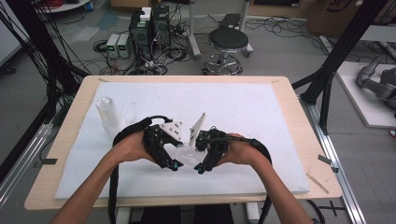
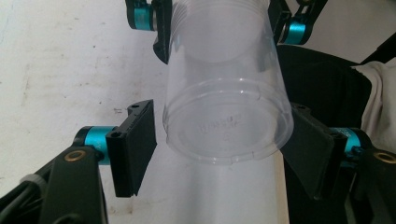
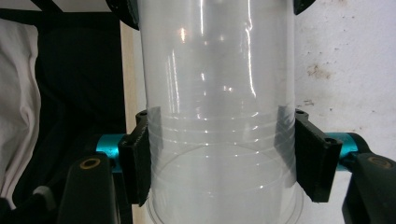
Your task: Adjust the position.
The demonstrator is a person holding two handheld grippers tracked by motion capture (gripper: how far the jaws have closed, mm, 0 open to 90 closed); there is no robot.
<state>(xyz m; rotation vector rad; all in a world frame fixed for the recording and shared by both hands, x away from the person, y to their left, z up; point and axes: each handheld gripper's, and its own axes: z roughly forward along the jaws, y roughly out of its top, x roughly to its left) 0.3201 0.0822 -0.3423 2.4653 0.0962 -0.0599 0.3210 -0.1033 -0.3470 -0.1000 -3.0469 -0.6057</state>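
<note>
A clear plastic cup [image 1: 187,154] hangs above the white board [image 1: 243,107], between my two grippers. My right gripper [image 3: 219,154] is shut on the cup [image 3: 219,84], with both black pads pressed flat against its ribbed wall. In the left gripper view the cup's base [image 2: 224,126] faces the camera. My left gripper [image 2: 219,140] has its jaws on either side of that base. A thin gap shows at its left pad [image 2: 135,144], while the other pad sits at the cup's edge. The right gripper [image 2: 219,23] holds the cup farther along. In the high view the left gripper [image 1: 173,163] and right gripper [image 1: 201,168] nearly meet.
An upturned clear cup [image 1: 108,114] stands on the board at the left. The board lies on a wooden table [image 1: 299,140]. Beyond the far edge are a stool [image 1: 228,44], computers [image 1: 149,28] and cables on the floor. Black frame posts [image 1: 336,56] flank the table.
</note>
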